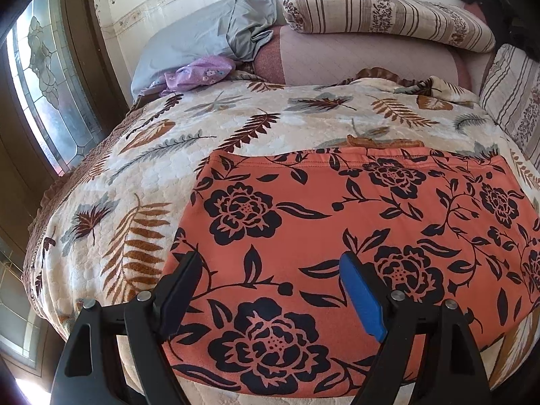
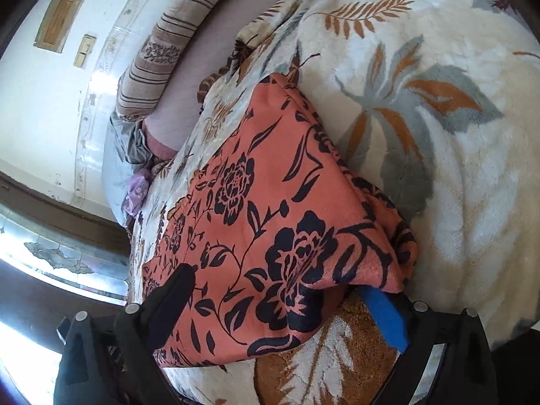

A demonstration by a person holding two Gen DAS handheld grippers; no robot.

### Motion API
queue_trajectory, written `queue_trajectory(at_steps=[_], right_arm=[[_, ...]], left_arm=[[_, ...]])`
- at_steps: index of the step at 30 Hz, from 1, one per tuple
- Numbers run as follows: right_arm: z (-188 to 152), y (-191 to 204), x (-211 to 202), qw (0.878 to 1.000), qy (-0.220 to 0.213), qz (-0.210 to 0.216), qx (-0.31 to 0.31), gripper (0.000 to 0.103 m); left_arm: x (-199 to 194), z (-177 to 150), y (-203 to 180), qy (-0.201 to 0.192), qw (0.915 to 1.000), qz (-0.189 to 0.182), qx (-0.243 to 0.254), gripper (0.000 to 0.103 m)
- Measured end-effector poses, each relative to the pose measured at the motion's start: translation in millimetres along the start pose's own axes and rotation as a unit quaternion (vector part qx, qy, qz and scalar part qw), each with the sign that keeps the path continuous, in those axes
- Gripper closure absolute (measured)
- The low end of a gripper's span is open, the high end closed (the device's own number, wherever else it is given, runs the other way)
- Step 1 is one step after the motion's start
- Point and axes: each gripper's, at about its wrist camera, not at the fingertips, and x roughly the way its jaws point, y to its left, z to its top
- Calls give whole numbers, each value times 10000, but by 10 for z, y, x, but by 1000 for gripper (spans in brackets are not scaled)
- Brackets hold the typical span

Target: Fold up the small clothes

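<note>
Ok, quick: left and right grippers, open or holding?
Left gripper: open above the orange floral garment, holding nothing.
Right gripper: open, its blue finger tucked under the garment's edge.

You see the garment (image 1: 337, 236) in coral orange, printed with navy-black roses, leaves and trailing vines. Under it, your blanket (image 1: 141, 175) is cream with rust-brown fern fronds and grey-blue leaves. At 12 o'clock in the left view lies a cushion (image 1: 388, 17) in beige with brown stripes and dark floral bands; at 11 o'clock sit a pale grey-blue pillow (image 1: 189, 47) and a lilac cloth (image 1: 199, 74) with small flowers. Your left gripper (image 1: 270, 287) is black with 1 blue pad (image 1: 362, 303); your right gripper (image 2: 280, 307) matches.
</note>
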Motion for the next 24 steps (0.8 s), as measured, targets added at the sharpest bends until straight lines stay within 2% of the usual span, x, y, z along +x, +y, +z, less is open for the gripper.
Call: queue_trajectory(at_steps=[3,8,13,15,16,19,20,24], right_arm=[[33,-51,-9,9997,96,65,221,2],[105,-48,19,9985,263,-63,476,3],[88,57,64,9987,175,-345,320,7],[82,76,66,9984,153,-463,277,11],[85,73,60,9981,150,-534,283,18],[100,-10,0,9962,183,-778,350,49],[106,-61,-22,9959,213,-768,419,55],[120,-125,-76,9950,175,-681,706,55]], left_arm=[[91,-27,7,125,9999,-12,-25,19],[206,-92,30,305,9994,-112,-102,19],[244,-75,86,351,9990,-196,-189,19],[264,-72,101,372,9988,-220,-208,19],[273,-73,107,381,9988,-235,-218,19],[272,-79,120,387,9985,-276,-275,19],[249,-76,129,383,9984,-270,-301,19],[-45,-62,222,-206,9969,-412,-631,19]])
